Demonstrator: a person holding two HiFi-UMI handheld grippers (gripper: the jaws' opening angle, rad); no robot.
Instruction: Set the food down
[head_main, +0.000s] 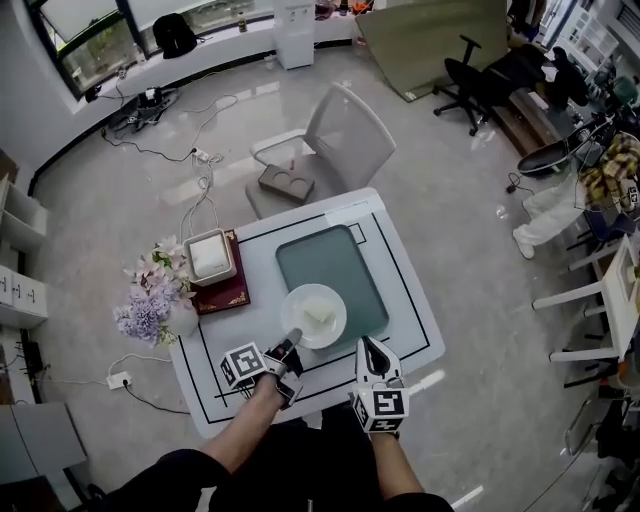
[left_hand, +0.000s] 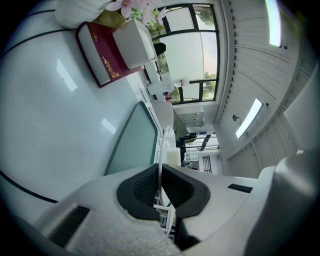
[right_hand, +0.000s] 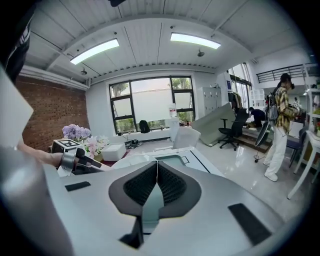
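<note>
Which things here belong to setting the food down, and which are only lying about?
Belong to the job:
- white plate
- pale block of food on it
- left gripper, shut on the plate's rim
- green placemat, probably where the plate goes

Only lying about:
- flowers
- dark red book
- white tissue box on the book
- grey chair
- right gripper, shut and empty

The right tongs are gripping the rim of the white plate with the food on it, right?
No: the left tongs are gripping the rim of the white plate with the food on it, as the left gripper view shows.
</note>
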